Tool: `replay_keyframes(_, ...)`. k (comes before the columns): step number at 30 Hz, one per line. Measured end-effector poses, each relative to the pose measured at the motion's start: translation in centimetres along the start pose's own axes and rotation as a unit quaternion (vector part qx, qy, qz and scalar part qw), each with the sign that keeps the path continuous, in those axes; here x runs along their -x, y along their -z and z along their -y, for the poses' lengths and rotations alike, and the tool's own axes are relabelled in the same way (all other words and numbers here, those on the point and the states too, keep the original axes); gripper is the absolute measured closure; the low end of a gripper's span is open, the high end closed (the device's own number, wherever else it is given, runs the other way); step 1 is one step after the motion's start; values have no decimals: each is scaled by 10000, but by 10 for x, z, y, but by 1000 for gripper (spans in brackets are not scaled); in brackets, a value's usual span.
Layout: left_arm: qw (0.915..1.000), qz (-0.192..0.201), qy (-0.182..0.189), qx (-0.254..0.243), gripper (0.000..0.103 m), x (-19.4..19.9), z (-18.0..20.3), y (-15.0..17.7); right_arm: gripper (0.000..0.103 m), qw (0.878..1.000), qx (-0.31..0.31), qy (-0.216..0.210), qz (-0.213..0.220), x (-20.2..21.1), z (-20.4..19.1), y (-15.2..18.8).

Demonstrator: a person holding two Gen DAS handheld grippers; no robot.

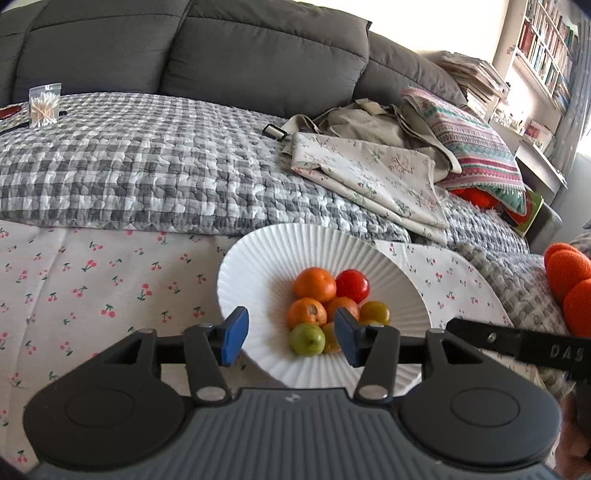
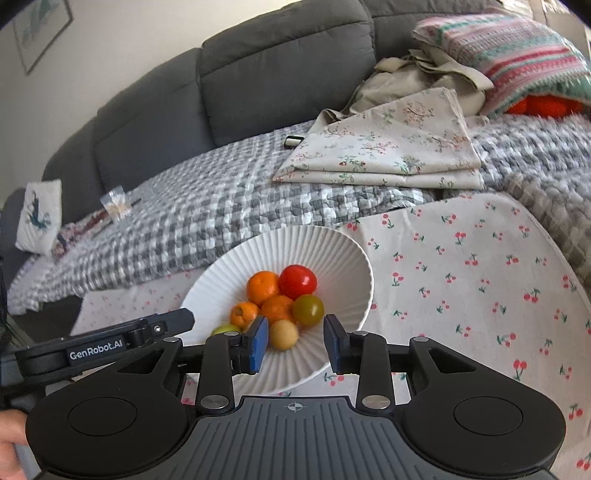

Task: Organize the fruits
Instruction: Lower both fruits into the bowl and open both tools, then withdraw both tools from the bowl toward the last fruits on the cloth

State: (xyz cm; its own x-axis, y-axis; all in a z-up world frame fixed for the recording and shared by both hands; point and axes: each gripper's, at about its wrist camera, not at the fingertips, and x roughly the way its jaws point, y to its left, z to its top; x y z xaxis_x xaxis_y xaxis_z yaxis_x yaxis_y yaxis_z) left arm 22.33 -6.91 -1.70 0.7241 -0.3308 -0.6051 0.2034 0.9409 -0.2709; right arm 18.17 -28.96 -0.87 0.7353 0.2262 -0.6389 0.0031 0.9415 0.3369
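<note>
Left gripper (image 1: 291, 338): blue-padded fingers spread wide, nothing between them, poised over the near rim of the white ribbed bowl (image 1: 255, 258); its left pad (image 1: 234, 334) sits above the bowl's left edge, its right pad above the fruit pile. Right gripper (image 2: 295, 345): likewise parted and empty, hovering at the bowl's near side, with a pale yellow fruit (image 2: 283, 334) showing in the gap between the fingers, below them and not touched. Bowl contents, heaped at the centre: red tomato (image 1: 352, 285) at the back, beside a large orange (image 1: 314, 284); a second orange with a dark stem scar (image 1: 307, 313) in front; a third orange partly hidden in the middle; a yellow-green tomato (image 1: 375, 312) on the right; a green fruit (image 1: 307, 339) nearest the left gripper. Surface: white cloth printed with red cherries (image 2: 461, 266), the bowl resting on it. Behind: grey-and-white checked quilt (image 1: 147, 162) over a dark grey sofa (image 1: 184, 48). On the quilt: folded floral fabric (image 2: 388, 155), crumpled beige cloth, a striped pink-and-teal cushion (image 1: 472, 144), a clear bag of cotton swabs (image 1: 44, 107) far left. Room: bookshelves (image 1: 546, 55) at right, stacked papers beside them, a framed picture (image 2: 40, 33) on the wall.
</note>
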Motion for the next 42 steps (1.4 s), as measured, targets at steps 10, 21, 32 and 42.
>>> replay_keyframes(10, 9977, -486, -74, -461, 44, 20, 15, 23, 53, 9999, -99, 3, -20, 31, 2, 6)
replay_keyframes(21, 9910, -1292, 266, -228, 45, 23, 20, 57, 34, 9988, 378, -271, -176, 60, -23, 28)
replay_keyframes(32, 9720, -1482, 529, -1743, 57, 17, 29, 70, 34, 9969, 723, -164, -279, 59, -29, 36)
replay_keyframes(42, 9523, -1253, 477, -2742, 64, 4, 53, 85, 34, 9962, 750, -236, -377, 55, -31, 40)
